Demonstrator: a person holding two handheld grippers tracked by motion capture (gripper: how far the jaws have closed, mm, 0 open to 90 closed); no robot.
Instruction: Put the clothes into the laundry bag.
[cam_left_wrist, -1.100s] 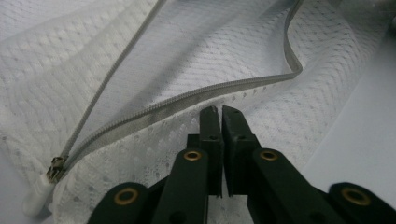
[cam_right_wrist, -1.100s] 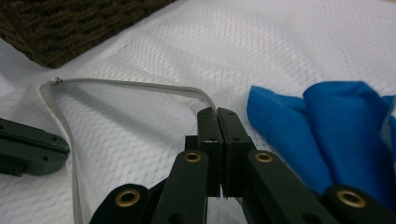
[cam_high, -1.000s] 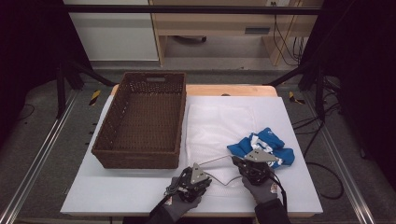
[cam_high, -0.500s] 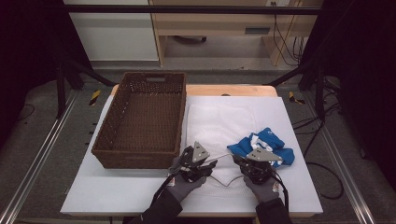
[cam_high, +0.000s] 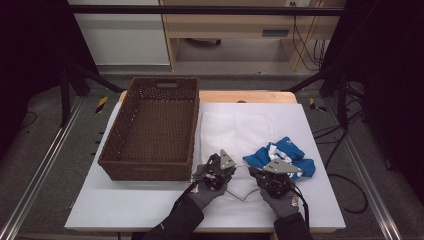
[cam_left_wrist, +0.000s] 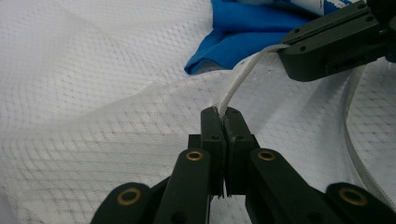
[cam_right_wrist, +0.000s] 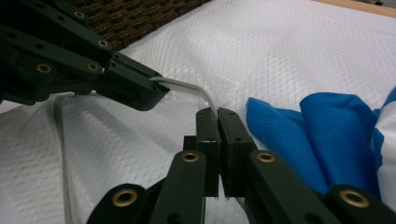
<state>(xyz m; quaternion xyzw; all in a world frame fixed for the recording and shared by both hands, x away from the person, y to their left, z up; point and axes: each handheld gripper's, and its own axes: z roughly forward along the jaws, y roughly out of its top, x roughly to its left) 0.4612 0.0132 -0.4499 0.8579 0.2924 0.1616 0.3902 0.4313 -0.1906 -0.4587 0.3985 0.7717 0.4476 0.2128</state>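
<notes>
Since the earlier frame my left gripper (cam_high: 216, 172) has moved up toward the wicker basket (cam_high: 150, 131); its fingers have just been closing and now pinch the white drawstring (cam_left_wrist: 238, 81). The basket, left of the white mesh bag (cam_high: 235, 131) on the surface (cam_high: 130, 207), looks empty. My right gripper (cam_high: 265, 177), fingers clamped on the same drawstring, sits beside the blue cloth (cam_high: 287, 155) lying on the bag.

no readable txt or labels anywhere
</notes>
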